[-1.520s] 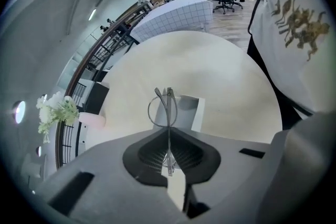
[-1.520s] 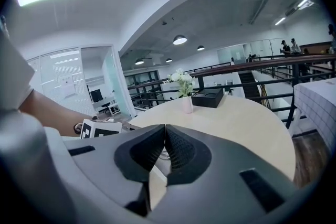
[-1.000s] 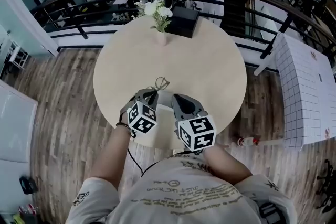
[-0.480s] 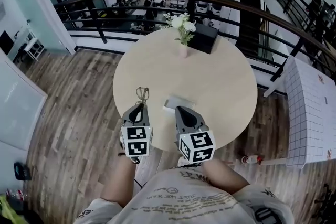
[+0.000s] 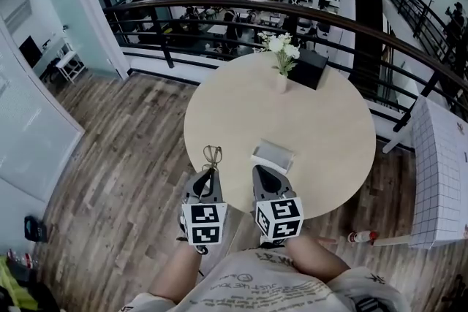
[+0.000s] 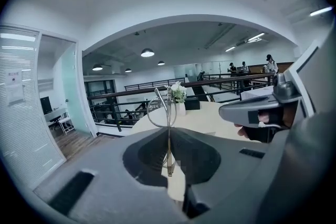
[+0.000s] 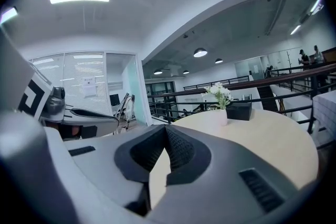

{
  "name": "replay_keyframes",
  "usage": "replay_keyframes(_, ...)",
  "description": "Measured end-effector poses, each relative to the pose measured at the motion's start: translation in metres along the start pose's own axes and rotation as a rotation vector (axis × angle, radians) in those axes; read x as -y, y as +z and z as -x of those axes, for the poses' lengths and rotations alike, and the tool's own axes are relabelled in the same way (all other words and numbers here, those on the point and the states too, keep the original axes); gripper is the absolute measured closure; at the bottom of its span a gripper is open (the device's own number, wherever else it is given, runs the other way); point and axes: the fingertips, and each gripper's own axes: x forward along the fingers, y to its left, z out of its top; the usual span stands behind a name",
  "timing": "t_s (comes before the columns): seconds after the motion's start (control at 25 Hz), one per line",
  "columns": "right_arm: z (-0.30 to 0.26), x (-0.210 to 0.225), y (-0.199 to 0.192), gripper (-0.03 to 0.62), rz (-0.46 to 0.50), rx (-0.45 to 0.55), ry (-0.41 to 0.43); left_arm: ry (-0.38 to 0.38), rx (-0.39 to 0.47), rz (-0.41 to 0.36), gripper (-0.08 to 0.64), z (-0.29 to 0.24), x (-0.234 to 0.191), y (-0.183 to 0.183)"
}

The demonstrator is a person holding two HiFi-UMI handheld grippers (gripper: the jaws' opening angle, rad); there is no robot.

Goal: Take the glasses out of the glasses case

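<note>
A thin metal-framed pair of glasses (image 5: 212,155) sticks up out of my left gripper (image 5: 210,173), which is shut on its frame above the table's near edge. In the left gripper view the glasses (image 6: 160,107) stand upright between the closed jaws of my left gripper (image 6: 169,131). A pale grey glasses case (image 5: 272,156) lies on the round table (image 5: 322,135), just ahead of my right gripper (image 5: 265,172) and to the right of the glasses. In its own view my right gripper (image 7: 165,129) is shut with nothing in it, and the case is hidden.
At the table's far side stand a small vase of white flowers (image 5: 281,77) and a black box (image 5: 308,69). A dark railing (image 5: 219,7) curves behind the table, with a drop beyond. Wooden floor surrounds the table. A white gridded board (image 5: 439,179) stands at the right.
My left gripper has carried the glasses left, away from the case, which now lies uncovered on the table. Both grippers have drawn back toward the table's near edge.
</note>
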Motion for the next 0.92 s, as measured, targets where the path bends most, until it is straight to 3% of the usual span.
replay_keyframes(0.28,0.016,0.018,-0.015,0.58,0.023,0.002,0.01,-0.039,0.019,0.054,0.538,-0.004,0.035,-0.01)
replay_keyframes(0.92,0.027,0.026,-0.014,0.58,0.006,0.0,-0.025,-0.092,0.006,0.01,0.537,-0.001,0.054,-0.01)
